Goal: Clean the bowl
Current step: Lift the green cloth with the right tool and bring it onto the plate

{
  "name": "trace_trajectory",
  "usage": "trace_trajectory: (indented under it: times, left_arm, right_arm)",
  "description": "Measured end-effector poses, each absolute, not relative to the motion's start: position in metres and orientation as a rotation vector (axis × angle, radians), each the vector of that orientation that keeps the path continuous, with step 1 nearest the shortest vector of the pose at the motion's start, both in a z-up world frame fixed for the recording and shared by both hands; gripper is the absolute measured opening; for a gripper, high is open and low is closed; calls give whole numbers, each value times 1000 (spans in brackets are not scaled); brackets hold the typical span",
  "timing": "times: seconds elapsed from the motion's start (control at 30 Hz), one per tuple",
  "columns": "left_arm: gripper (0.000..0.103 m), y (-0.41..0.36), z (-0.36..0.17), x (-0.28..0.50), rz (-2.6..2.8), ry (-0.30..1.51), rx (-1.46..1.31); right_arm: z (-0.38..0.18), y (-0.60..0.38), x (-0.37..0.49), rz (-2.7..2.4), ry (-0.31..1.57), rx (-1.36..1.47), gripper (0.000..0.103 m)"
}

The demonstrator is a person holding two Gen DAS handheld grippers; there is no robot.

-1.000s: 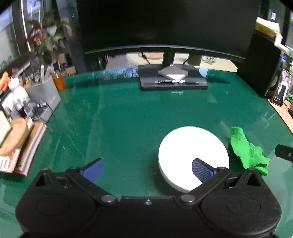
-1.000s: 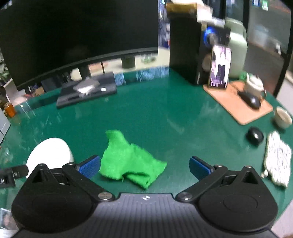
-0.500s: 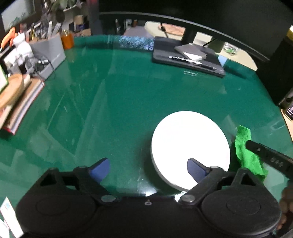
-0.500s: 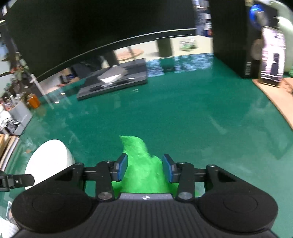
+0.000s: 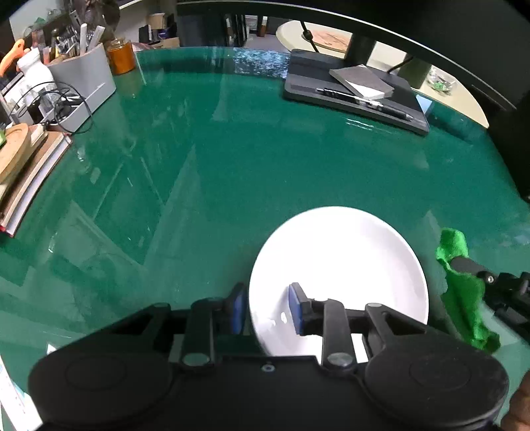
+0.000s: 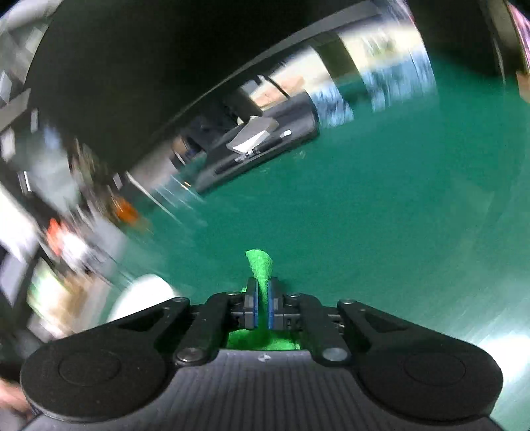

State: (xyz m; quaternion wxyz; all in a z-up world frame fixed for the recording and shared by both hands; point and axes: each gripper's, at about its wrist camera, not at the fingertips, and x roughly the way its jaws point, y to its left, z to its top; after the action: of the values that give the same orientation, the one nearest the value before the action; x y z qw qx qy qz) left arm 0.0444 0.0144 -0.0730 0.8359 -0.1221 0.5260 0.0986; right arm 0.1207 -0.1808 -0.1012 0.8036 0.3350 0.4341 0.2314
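You're at an office desk. A curved monitor (image 5: pixel 381 20) overhangs the green worktop (image 5: pixel 232 159). A pen holder (image 5: pixel 82 79) stands at its edge.

The green glass-topped table (image 5: pixel 232 172) shines with reflections. At twelve o'clock a big dark monitor (image 6: pixel 139 66) curves over its far edge. At one o'clock a flat black stand (image 5: pixel 354 96) carries a grey notebook (image 5: pixel 364 81) and a dark pen (image 5: pixel 364 99) just in front of it. At ten o'clock a grey desk organiser (image 5: pixel 82 79) bristles with pens and tools, an amber jar (image 5: pixel 121 59) just beside it and a loop of black cable (image 5: pixel 74 109) trailing across its front. At nine o'clock a round wooden piece (image 5: pixel 15 149) rests on stacked books (image 5: pixel 33 175) at the table's edge.
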Motion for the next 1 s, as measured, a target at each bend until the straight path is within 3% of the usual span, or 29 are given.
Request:
trace_trajectory:
  times: [0.1,0.23,0.5,1.0]
  left_arm:
    - [23,13,-73,46,161,1121,-246]
    - [21,7,-74,42,113,1123,-221]
    - [23,-11,-72,32,109,1145,-154]
    - [24,-20,-72,28,92,1124,-106]
  right_arm:
    - [-119,-182,124,490,1032,949,5]
    - [-130,-178,109,497,1102,1004,5]
    - [-143,-170,126,461,1093,1184,6]
    - [-140,-176,124,439,1108,1126,8]
